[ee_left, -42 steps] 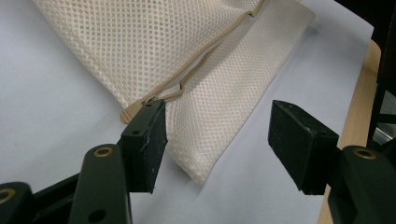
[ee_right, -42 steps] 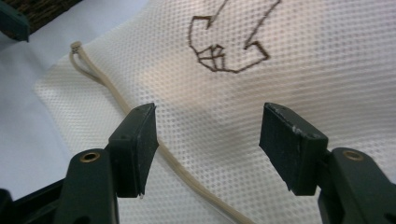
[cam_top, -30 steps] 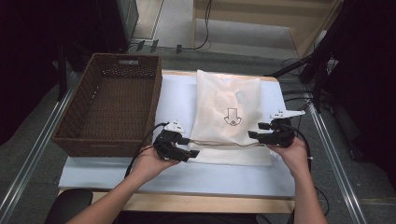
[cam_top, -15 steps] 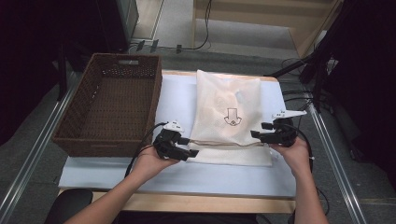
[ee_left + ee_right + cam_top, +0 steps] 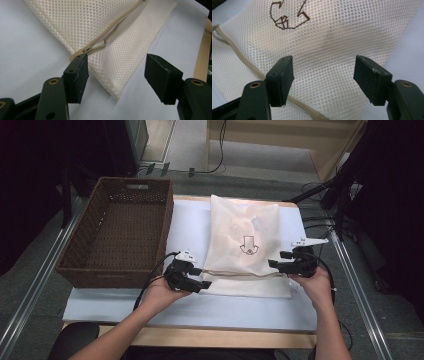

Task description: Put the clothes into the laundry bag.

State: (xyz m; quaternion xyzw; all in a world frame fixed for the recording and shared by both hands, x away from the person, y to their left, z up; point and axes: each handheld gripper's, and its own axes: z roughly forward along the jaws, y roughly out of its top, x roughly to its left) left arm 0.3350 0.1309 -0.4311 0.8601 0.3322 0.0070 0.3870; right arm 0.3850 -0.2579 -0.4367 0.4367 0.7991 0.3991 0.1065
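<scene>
A cream mesh bag (image 5: 245, 240) with a brown printed mark (image 5: 248, 246) lies flat on the white table top. A tan zipper (image 5: 240, 273) runs across its near end. My left gripper (image 5: 206, 283) is open at the bag's near left corner (image 5: 115, 92), and the zipper pull (image 5: 96, 47) lies just beyond its left jaw. My right gripper (image 5: 271, 263) is open at the bag's right edge, jaws over the mesh (image 5: 324, 62) below the printed mark (image 5: 287, 15). Neither gripper holds anything.
A brown wicker basket (image 5: 120, 235) stands at the left of the table, close beside the bag. The white table top (image 5: 240, 307) ends at a wooden front edge (image 5: 250, 337). Cables (image 5: 320, 222) lie at the far right.
Both grippers have shifted only slightly at the bag's near corners; the bag lies as before.
</scene>
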